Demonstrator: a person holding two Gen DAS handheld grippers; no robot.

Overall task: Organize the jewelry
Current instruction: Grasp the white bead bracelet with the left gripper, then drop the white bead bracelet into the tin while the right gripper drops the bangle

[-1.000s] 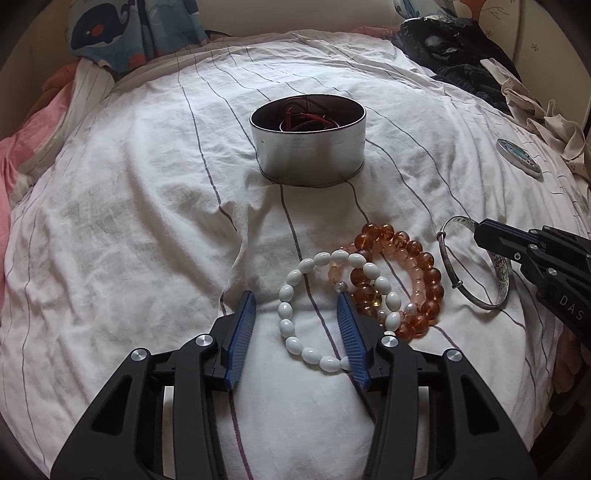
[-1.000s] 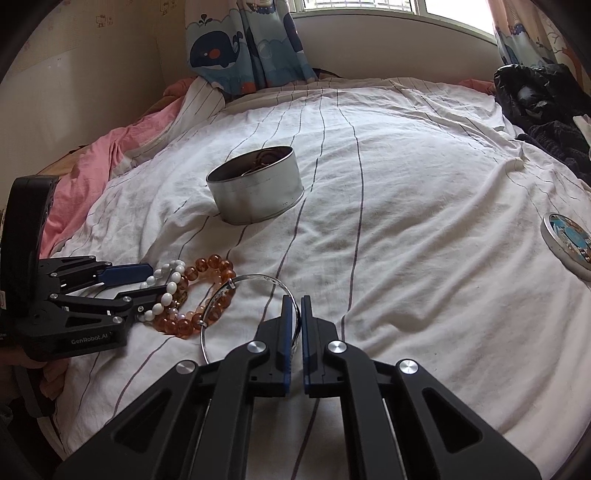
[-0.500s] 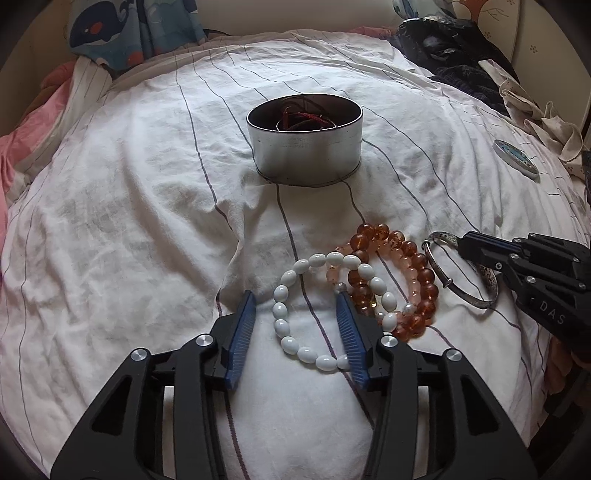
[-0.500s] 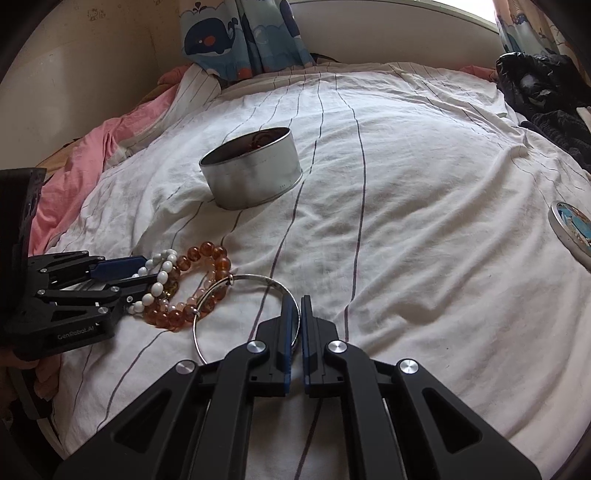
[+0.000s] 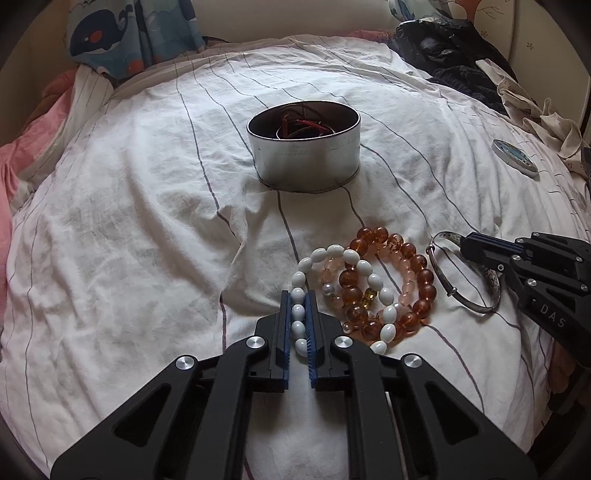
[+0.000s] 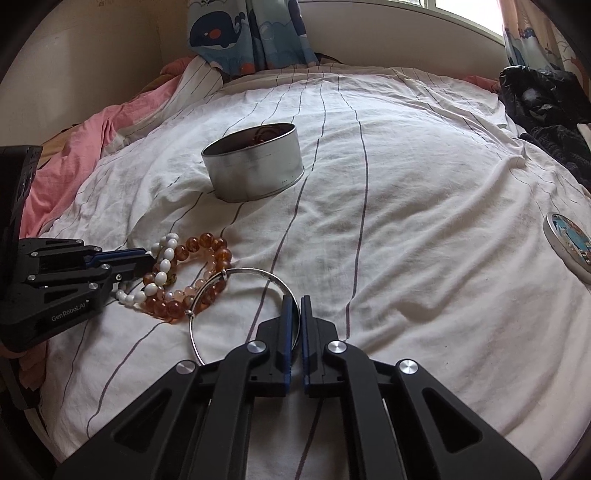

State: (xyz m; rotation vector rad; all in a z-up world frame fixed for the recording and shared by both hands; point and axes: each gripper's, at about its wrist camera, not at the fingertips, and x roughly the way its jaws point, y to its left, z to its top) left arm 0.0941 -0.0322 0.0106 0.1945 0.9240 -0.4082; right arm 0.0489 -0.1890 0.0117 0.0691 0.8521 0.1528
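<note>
We list the left tongs (image 5: 298, 309) first: a second ago their blue pads stood wide apart, straddling the near arc of the white bead bracelet (image 5: 364, 266); their jaws have just been closing, and now they pinch that arc, with several oval beads caught in a row between the pads. The bracelet has been drawn slightly out of round on that side; the rest of it lies on the bed sheet (image 5: 129, 221).

Next, the right tongs (image 6: 293, 314): clamped on the rim of the silver bangle (image 6: 236, 275), as they were a second ago. The bangle has shifted a little; its far end now touches the amber beads, and in the left wrist view it sits closer to the bead pile than before.

The amber bead bracelet (image 5: 406, 251) and the pale pink bead bracelet (image 5: 404, 275) lie tangled under and beside the white one, unmoved.

The round metal tin (image 5: 304, 155) stands upright on the sheet, well beyond the bracelets, in the same place. Red cord and some dark rings show inside; we cannot tell more.

The tin lid (image 6: 570, 247), with a printed picture on it, rests far to the right on the sheet. Dark clothing (image 6: 546, 107) is heaped at the far right corner of the bed, and a whale-print curtain (image 6: 221, 33) hangs behind.
</note>
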